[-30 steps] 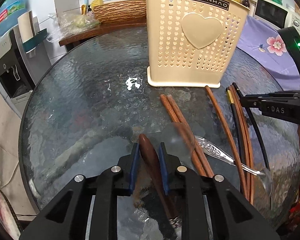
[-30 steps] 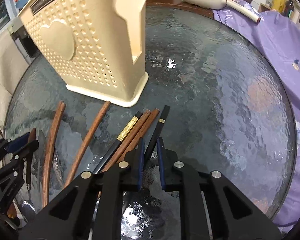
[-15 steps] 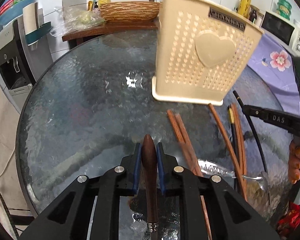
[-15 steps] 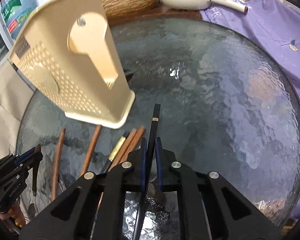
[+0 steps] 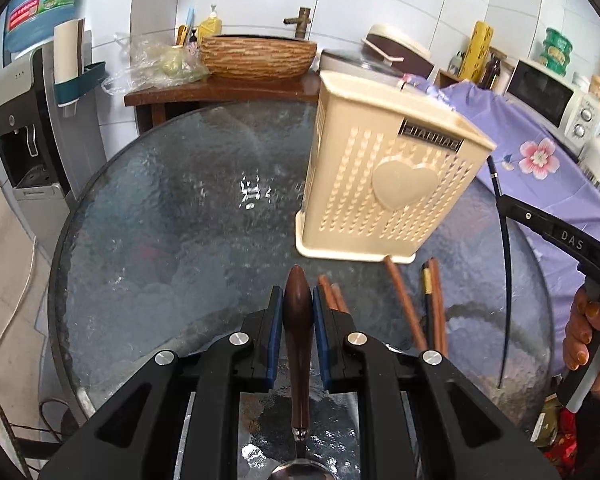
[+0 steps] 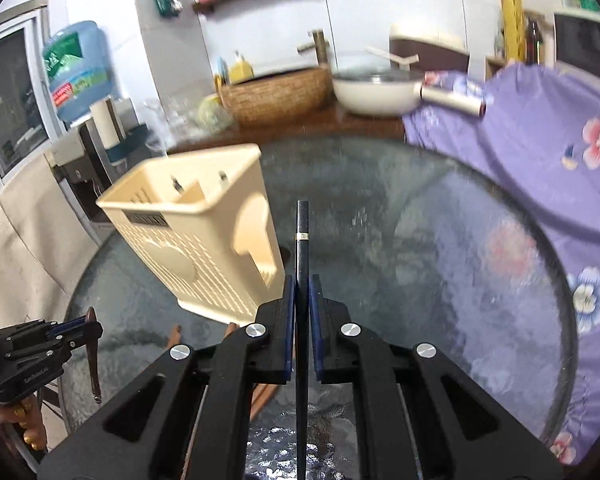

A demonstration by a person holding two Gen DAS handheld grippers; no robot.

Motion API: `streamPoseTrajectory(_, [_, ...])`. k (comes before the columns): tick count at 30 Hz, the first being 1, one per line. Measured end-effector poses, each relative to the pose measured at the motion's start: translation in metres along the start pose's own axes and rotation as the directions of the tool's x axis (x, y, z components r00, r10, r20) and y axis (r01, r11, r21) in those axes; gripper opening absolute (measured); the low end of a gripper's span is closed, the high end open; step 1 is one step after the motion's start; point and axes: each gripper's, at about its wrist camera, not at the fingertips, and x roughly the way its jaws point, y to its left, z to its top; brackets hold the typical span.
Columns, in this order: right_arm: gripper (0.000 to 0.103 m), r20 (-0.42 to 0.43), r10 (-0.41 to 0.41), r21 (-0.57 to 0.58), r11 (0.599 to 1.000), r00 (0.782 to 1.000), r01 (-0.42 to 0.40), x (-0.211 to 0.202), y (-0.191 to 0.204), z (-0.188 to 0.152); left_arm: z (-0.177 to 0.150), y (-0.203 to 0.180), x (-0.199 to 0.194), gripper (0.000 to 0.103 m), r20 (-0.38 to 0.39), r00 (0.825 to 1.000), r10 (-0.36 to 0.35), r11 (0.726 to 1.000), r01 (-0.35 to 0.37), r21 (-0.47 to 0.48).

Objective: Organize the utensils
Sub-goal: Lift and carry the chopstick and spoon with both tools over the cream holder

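We have the left gripper (image 5: 296, 312) clamped on the spoon (image 5: 297, 320) by its wooden handle, bowl hanging below, and the right gripper (image 6: 302, 300) pinched on a black chopstick (image 6: 302, 248), its banded end pointing past the pads. Both hang above the bench (image 5: 172, 240), on the near side of the basket (image 5: 384, 192). More chopsticks (image 5: 404, 312) lie on the glass at the basket's foot. To do this step well, we judge we should carry each piece above the basket's rim, tip it upright over the open top, and let go only once its lower end is inside. The long chopstick may swing and catch the rim, so go slowly
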Motion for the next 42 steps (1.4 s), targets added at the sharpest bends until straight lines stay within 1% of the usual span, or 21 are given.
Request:
streamPoseTrajectory(5, [0.008,0.061,0.023,-0.005,1.0,0.998,-0.022,-0.029,0.003,0.007,0.005,-0.003,-0.015,0.015,0.03,0.999,-0.015,1.0,0.015,0.008])
streamPoseTrajectory(7, [0.008,0.076,0.035,-0.01,0.999,0.997,-0.035,-0.041,0.005,0.008,0.007,-0.005,-0.022,0.015,0.043,0.999,-0.029,1.0,0.029,0.009])
streamPoseTrajectory(12, [0.008,0.107,0.06,-0.026,0.998,0.992,-0.057,-0.061,0.006,0.008,0.009,-0.01,-0.039,0.015,0.079,0.996,-0.038,0.999,0.036,0.029])
streamPoseTrajectory(21, [0.008,0.145,0.115,-0.094,0.99,0.983,-0.102,-0.097,0.015,0.004,0.011,-0.018,-0.071,0.015,0.137,0.989,-0.056,0.997,0.047,0.069])
streamPoseTrajectory(29, [0.008,0.173,0.15,-0.127,0.983,0.973,-0.129,-0.122,0.023,0.012,0.018,-0.023,-0.095,0.014,0.189,0.98,-0.06,0.995,0.043,0.094])
streamPoseTrajectory(35, [0.008,0.147,0.189,-0.119,0.978,0.971,-0.172,-0.128,0.029,0.029,0.036,-0.033,-0.106,0.015,0.197,0.977,-0.085,0.991,0.062,0.12])
streamPoseTrajectory(39, [0.008,0.157,0.212,-0.108,0.975,0.965,-0.196,-0.133,0.034,0.048,0.06,-0.036,-0.11,0.015,0.202,0.973,-0.11,0.99,0.089,0.112])
streamPoseTrajectory(42, [0.008,0.169,0.236,-0.101,0.97,0.957,-0.221,-0.138,0.04,0.07,0.079,-0.043,-0.114,0.014,0.216,0.97,-0.112,0.99,0.09,0.112])
